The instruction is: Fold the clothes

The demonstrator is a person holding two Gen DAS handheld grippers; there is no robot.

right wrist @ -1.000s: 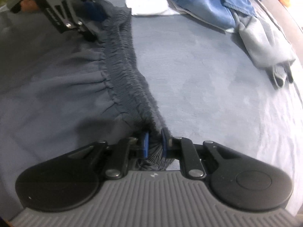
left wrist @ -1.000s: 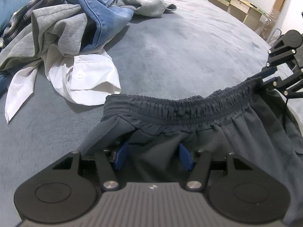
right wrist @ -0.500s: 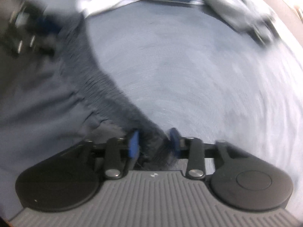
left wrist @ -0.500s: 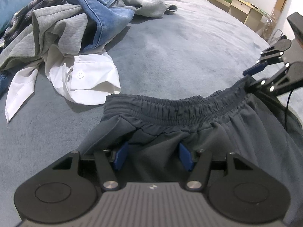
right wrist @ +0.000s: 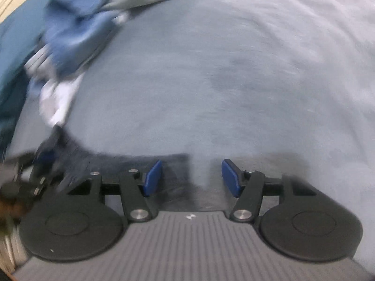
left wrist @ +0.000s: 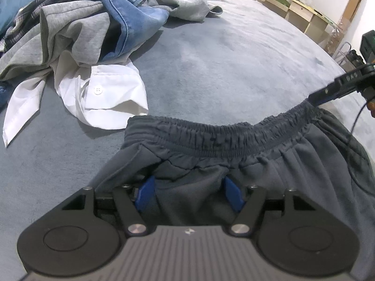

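A: Where are the dark grey shorts with the gathered elastic waistband [left wrist: 234,140]?

B: Spread flat on the blue-grey plush bed cover [left wrist: 234,53], waistband running across the left wrist view. Take the waistband as the landmark. The left gripper [left wrist: 188,193] sits just on the near side of it, close to its left end, over the body of the shorts.

A: And its jaws?

B: Parted wide, having just been opening further. The blue pads [left wrist: 145,193] stand either side of a loose hump of shorts fabric, which lies between them; they do not look pressed onto it.

A: The right gripper [right wrist: 192,178]?

B: Its tip shows at the waistband's right end, touching or just beside the cloth; I cannot tell which. In its own blurred view the jaws have just been opening and stand well apart. Only a dark corner of the shorts lies by the left pad, bed cover between the pads, nothing gripped.

A: What else is around?

B: Beyond the waistband's left end, just beside it, a white buttoned shirt cuff [left wrist: 103,103]. Farther beyond that, a heap: grey sweatshirt [left wrist: 68,37], blue denim garment [left wrist: 131,11], a dark plaid piece [left wrist: 42,0]. Wooden shelving [left wrist: 302,9] stands well beyond the right end.
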